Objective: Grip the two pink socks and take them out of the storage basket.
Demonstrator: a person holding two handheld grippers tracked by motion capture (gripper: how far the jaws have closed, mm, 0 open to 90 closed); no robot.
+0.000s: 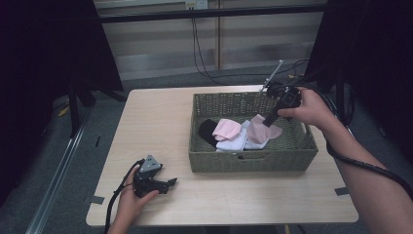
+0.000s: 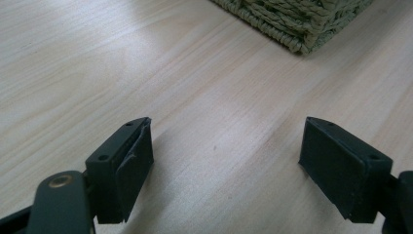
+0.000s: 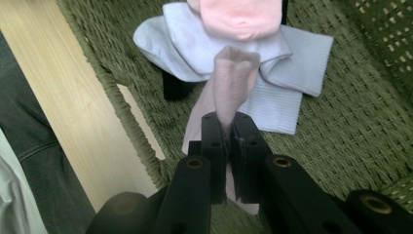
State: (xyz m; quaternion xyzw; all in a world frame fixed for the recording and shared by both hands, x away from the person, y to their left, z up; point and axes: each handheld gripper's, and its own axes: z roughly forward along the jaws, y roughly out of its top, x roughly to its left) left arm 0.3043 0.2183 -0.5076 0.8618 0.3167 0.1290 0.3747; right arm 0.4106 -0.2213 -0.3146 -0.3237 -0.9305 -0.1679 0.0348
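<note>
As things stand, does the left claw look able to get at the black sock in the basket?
Probably yes: the left claw is open and empty, the basket is open-topped, and the black sock lies uncovered at its near-left end.

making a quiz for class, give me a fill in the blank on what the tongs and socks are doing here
1. The right tongs are shut on a ____ sock.
2. The socks lie inside a green woven ____.
3. The left tongs are ____, with bare table between them.
4. The pink sock lies partly on a ____ sock.

Missing words: pink; basket; open; white
</note>
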